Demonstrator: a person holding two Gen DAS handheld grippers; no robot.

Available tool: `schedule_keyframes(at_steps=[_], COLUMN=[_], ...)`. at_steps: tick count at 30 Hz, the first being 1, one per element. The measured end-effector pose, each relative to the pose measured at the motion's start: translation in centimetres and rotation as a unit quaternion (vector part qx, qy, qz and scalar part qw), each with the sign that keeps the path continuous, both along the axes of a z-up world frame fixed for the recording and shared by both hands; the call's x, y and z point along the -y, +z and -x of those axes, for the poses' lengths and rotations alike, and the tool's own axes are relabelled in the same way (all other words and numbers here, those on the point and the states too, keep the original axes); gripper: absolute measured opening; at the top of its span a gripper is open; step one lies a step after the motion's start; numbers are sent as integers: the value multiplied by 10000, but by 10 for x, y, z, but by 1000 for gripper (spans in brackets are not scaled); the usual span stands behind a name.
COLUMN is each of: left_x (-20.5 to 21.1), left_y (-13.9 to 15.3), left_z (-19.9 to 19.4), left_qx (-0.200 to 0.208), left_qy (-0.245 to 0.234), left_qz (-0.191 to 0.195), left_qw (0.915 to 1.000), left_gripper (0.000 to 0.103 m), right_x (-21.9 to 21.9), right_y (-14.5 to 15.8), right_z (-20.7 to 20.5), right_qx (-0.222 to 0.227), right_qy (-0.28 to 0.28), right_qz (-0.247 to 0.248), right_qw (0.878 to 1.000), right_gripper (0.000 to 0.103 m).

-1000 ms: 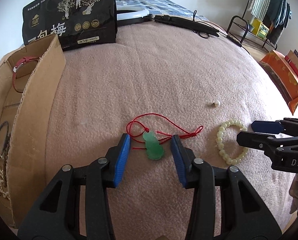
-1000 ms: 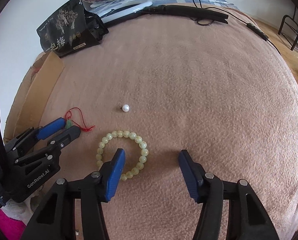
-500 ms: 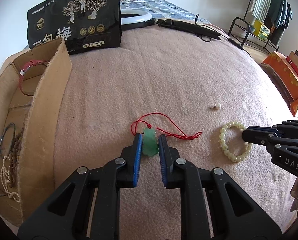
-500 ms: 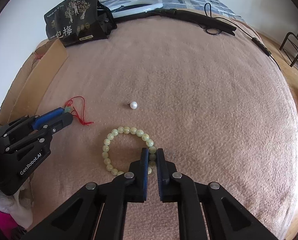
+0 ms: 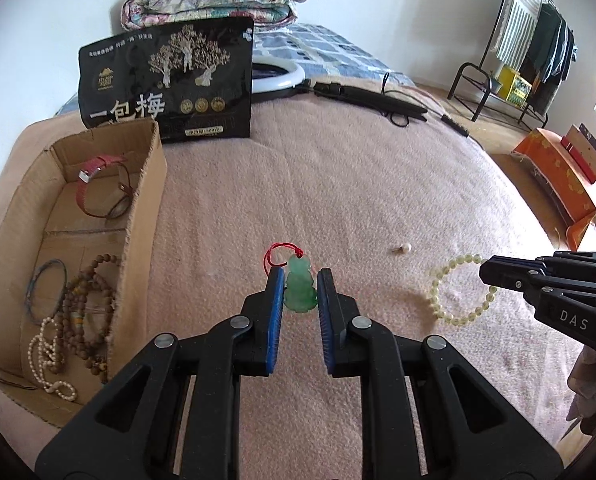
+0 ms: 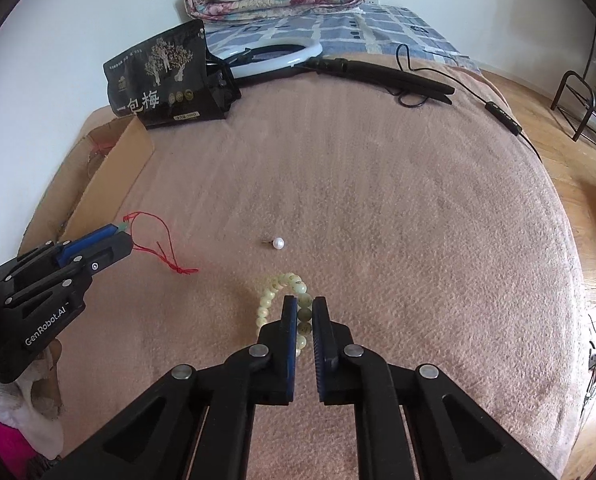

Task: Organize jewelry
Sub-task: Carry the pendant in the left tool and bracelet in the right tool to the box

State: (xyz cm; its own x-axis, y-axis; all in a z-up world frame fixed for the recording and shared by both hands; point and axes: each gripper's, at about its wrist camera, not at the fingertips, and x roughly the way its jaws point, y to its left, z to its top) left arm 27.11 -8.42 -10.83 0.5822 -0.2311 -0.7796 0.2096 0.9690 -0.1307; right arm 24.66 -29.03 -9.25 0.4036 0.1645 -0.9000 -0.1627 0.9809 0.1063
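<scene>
The left claw [image 5: 300,280] is pinched on the green pendant [image 5: 299,289], which is held between its blue pads [image 5: 275,312] above the pink blanket [image 5: 338,184]. A loop of the pendant's red cord [image 5: 274,254] is seen past the left pad; in the right wrist view the cord [image 6: 157,248] trails from the claw [image 6: 123,236] down onto the blanket.

The right claw [image 6: 304,306] is clamped on the pale bead bracelet [image 6: 275,294] at its right side, a few beads caught between the pads [image 6: 291,332]. Whether the bracelet is lifted off the blanket cannot be told. In the left wrist view the bracelet [image 5: 456,290] is gripped at the tip of the right claw [image 5: 486,272].

A single pearl [image 6: 278,243] lies loose on the blanket, between the two claws and a little farther off.

An open cardboard box [image 5: 141,216] stands left of the pendant. In it are seen a red strap [image 5: 97,188], brown beads [image 5: 85,312], a white pearl string [image 5: 47,364] and a thin dark ring [image 5: 47,288]. The box's tall near wall stands between the pendant and these pieces.

A black pouch [image 5: 165,84] stands upright behind the box. Behind it lie a folded quilt [image 5: 209,4], a white ring light [image 5: 273,76] and a black folded stand with a cable [image 5: 374,96]. A clothes rack [image 5: 526,40] and an orange box [image 5: 558,176] are seen off the bed to the right.
</scene>
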Motion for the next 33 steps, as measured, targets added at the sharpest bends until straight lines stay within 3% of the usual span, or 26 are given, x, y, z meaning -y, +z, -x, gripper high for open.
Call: schedule_keyframes(at_steps=[17,33], left_x=[-44,-127], left_y=[73,93], left_z=[30,40], left_qx=[560,788], left_qy=[169,614], left_qz=[327,317], left_qw=[9978,9945], left_gripper=[15,15], right_x=[-24,-110], right_y=[69,100], right_z=[32,52], right_qx=[707,1049], right_qy=[96,733], right_qz=[-258,-711], right_qw=[9971,9892], right_gripper=[5,5])
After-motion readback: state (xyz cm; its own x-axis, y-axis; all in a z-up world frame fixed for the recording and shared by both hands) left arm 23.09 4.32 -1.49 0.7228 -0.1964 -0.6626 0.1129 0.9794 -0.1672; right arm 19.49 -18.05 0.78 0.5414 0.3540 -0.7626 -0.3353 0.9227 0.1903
